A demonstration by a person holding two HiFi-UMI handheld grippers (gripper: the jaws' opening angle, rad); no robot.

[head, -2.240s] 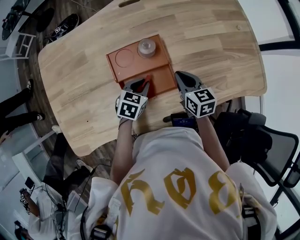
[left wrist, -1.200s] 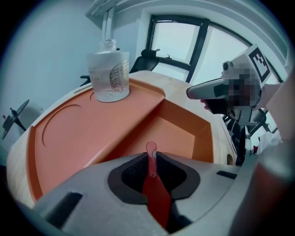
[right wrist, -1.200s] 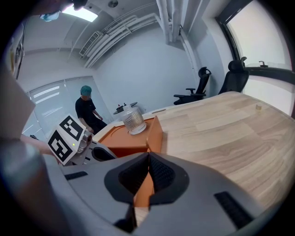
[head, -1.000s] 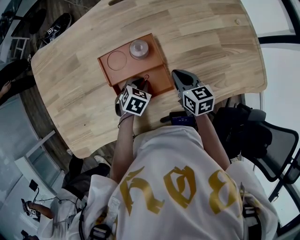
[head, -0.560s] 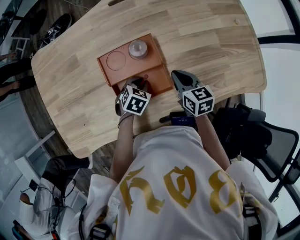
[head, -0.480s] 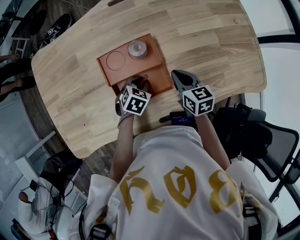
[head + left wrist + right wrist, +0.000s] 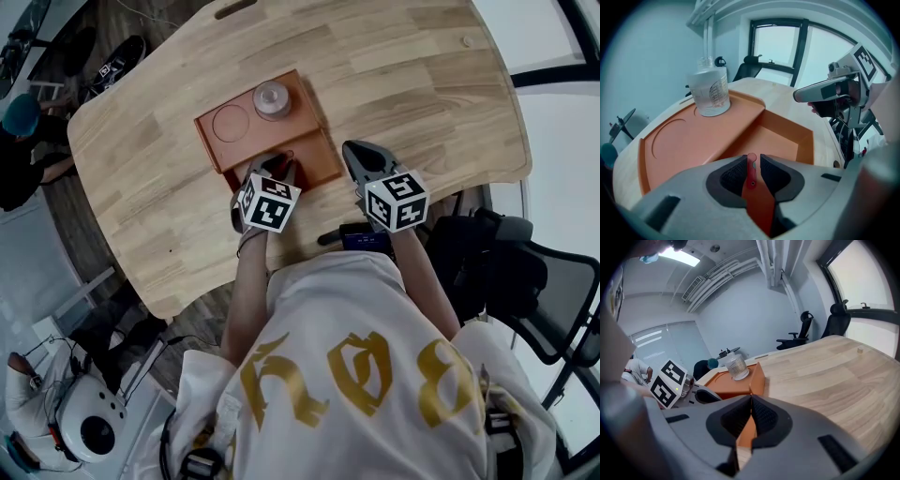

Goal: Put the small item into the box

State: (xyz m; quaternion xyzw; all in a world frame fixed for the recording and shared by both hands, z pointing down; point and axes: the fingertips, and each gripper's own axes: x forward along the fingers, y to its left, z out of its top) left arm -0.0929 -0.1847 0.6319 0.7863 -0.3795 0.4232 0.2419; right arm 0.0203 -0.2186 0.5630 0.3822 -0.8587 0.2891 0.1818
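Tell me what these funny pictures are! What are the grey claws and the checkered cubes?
A person holds a grabbing tool in each hand. One camera sits on the person's head and looks down; one more rides on each tool. The checkered cubes are parts of the tools. On the wooden table lies an orange box, with a clear jar standing on its flat part. The left gripper has its jaws pinched on a small red item, at the box's open hollow. The right gripper waits beside the box, jaws shut with nothing in them.

Office-like room: wooden desk, swivel chairs, big windows, exposed ceiling pipes, strip light.
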